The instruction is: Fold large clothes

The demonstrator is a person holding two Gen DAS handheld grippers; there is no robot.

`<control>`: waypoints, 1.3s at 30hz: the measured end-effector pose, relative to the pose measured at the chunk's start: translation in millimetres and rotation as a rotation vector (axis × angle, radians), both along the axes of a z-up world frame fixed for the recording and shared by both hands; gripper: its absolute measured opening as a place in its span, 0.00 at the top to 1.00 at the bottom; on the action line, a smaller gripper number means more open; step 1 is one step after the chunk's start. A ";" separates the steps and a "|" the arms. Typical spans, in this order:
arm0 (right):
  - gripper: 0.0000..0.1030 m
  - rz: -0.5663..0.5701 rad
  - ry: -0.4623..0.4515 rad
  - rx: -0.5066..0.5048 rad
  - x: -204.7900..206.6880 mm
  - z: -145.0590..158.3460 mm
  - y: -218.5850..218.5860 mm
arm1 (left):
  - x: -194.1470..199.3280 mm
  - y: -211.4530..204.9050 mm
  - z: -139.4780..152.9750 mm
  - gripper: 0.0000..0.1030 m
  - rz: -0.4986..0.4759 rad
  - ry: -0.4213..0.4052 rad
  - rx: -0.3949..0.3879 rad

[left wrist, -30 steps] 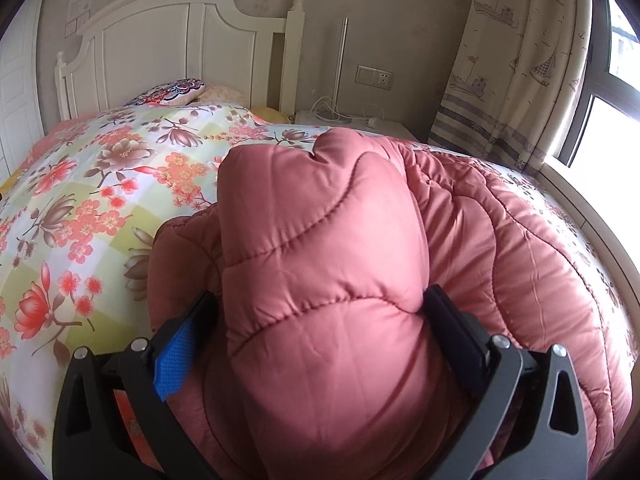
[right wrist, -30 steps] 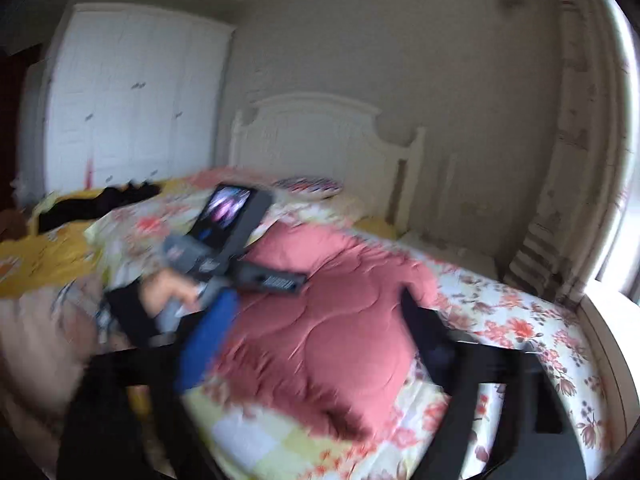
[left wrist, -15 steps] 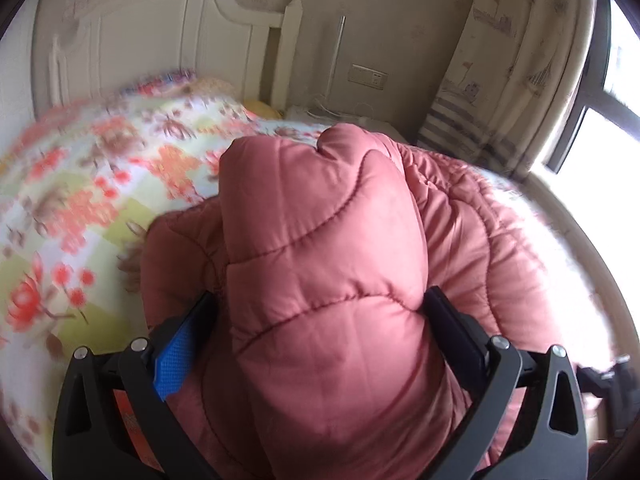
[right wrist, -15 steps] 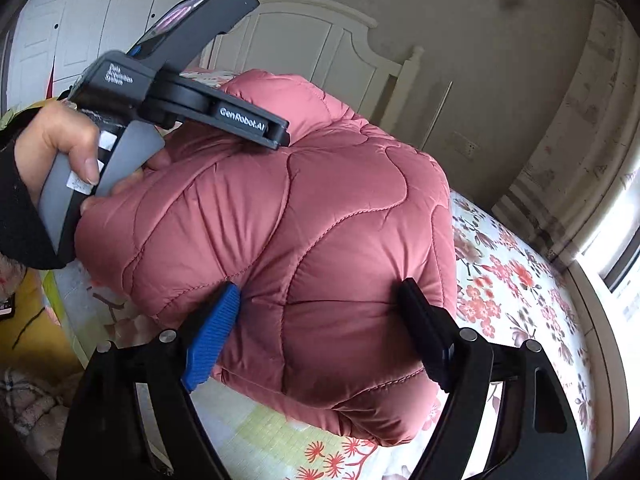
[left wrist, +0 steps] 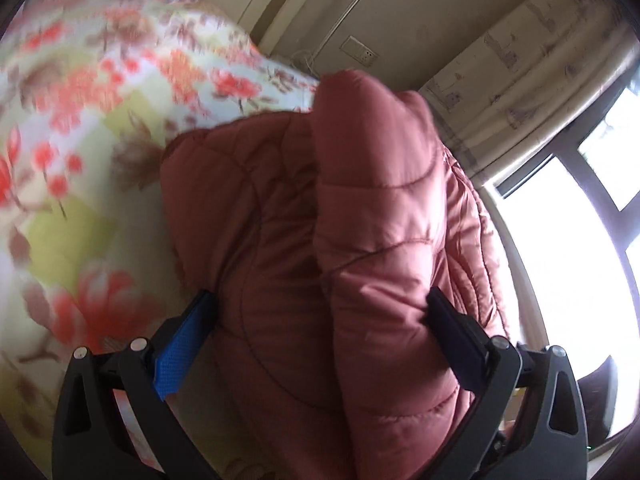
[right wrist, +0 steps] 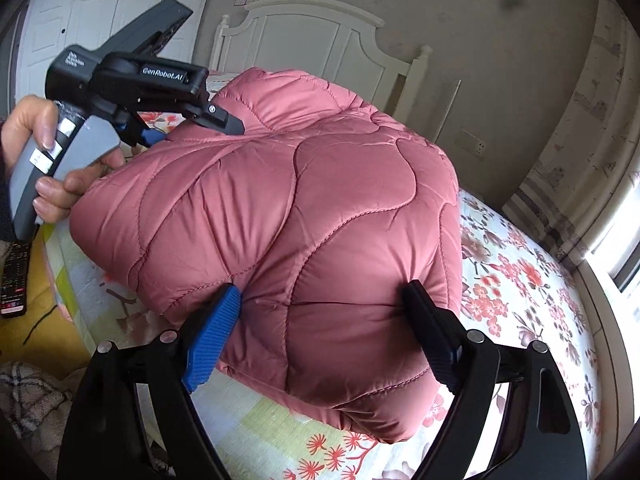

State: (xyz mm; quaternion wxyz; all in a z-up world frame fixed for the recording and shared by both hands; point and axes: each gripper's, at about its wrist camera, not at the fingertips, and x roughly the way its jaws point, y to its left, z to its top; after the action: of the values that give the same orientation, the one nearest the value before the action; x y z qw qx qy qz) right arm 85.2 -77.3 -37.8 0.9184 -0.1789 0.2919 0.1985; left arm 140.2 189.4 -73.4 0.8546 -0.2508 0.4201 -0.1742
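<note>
A folded pink quilted jacket (right wrist: 304,208) is lifted above the floral bed (right wrist: 520,276). My right gripper (right wrist: 320,296) is shut on its near thick edge, jaws wide around the padding. My left gripper (left wrist: 320,304) is shut on the opposite side of the jacket (left wrist: 360,240), which fills its view. In the right wrist view the left gripper (right wrist: 192,128) clamps the jacket's far left corner, held by a hand.
The white headboard (right wrist: 320,36) stands behind the bed. Curtains (right wrist: 580,152) and a window (left wrist: 568,272) are on the right. White wardrobe doors (right wrist: 100,12) are at the left. A dark remote (right wrist: 16,276) lies on yellow fabric at the left edge.
Both grippers have lifted the jacket further and the left gripper has tilted, its view swinging toward the window. The right gripper stays clamped on the near edge.
</note>
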 end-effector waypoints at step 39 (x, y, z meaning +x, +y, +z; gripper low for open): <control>0.37 0.043 0.359 0.777 82.3 7.9 -116.4 | 42.0 -39.1 -5.2 0.55 -0.224 -0.077 -0.311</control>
State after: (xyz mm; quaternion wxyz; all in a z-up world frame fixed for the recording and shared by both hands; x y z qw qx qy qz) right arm 167.5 -193.7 -29.9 0.8478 0.2117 0.3468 0.3408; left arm 182.2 150.3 -78.5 0.7962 -0.3246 0.3806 -0.3404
